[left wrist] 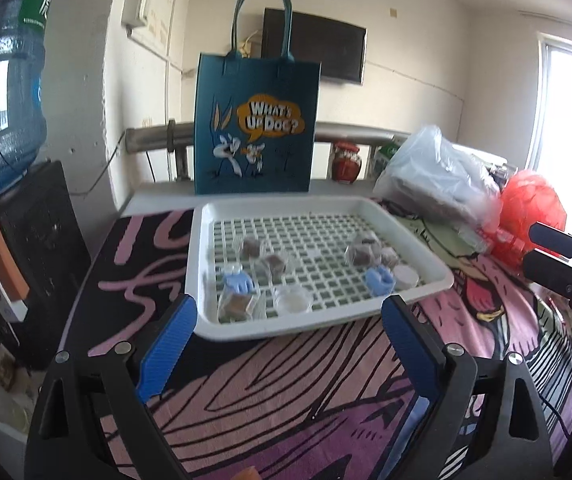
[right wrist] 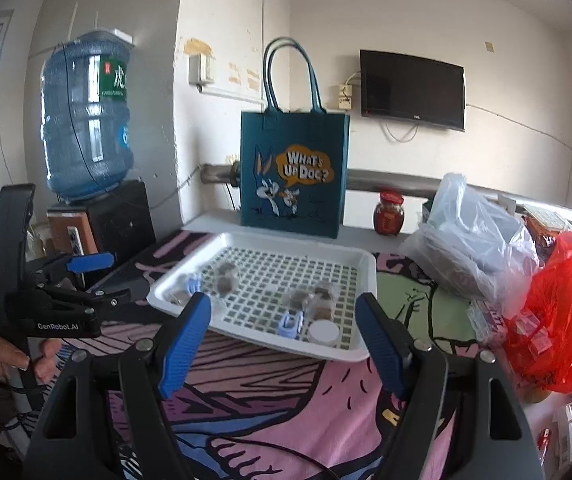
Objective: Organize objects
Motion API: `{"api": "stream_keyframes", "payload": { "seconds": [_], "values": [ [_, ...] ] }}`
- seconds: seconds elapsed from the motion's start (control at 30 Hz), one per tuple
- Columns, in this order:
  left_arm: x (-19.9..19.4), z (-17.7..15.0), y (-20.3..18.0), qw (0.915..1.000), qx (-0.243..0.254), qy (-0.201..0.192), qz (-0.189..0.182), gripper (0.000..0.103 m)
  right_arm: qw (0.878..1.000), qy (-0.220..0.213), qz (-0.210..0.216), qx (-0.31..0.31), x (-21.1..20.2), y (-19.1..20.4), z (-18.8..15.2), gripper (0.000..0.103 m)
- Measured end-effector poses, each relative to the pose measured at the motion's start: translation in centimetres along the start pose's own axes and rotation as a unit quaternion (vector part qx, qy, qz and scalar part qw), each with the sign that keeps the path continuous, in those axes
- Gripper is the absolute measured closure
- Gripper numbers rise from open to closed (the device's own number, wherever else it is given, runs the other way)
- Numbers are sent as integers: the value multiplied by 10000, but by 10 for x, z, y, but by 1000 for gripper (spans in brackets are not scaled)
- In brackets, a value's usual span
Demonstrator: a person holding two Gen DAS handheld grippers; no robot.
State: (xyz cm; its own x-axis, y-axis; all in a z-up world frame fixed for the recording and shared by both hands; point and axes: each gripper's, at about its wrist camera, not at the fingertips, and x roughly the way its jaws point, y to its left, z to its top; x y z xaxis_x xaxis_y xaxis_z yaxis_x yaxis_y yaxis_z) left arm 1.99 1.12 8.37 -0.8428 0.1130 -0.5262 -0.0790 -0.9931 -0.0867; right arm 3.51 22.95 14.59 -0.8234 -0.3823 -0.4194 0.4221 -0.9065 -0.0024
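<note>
**Two open tools wait by the white tray**

The white tray (left wrist: 206,264) sat on the counter (left wrist: 286,392), which had a pink cartoon cloth; the blue bag (left wrist: 256,128) stood right behind the tray; small clear packs (left wrist: 276,264) with brown bits, two blue clips (left wrist: 380,280) and a little round lid (left wrist: 406,276) lay in the tray; the left tool (left wrist: 290,316) was in front of the tray, wide open, holding nothing; the right tool (right wrist: 284,320) was in front of the tray too, open and empty; a red bag (right wrist: 562,316) lay off to the tray's right.
</note>
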Motion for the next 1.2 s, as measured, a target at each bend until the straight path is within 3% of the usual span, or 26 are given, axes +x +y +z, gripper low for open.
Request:
{"api": "stream_keyframes", "payload": {
  "seconds": [0.47,0.87,0.93,1.2],
  "values": [
    [40,-29,-2,9968,108,782,100,9,9965,766,-6,324,56,-8,-35,28],
    [61,-39,-4,9929,222,1146,211,9,9920,1230,-61,279,90,-3,-59,28],
    [63,-39,-3,9925,179,1191,215,9,9889,1444,-67,349,98,-5,-62,28],
    [76,-42,0,9878,107,1537,227,9,9844,1632,-135,642,103,-16,-67,28]
  ]
}}
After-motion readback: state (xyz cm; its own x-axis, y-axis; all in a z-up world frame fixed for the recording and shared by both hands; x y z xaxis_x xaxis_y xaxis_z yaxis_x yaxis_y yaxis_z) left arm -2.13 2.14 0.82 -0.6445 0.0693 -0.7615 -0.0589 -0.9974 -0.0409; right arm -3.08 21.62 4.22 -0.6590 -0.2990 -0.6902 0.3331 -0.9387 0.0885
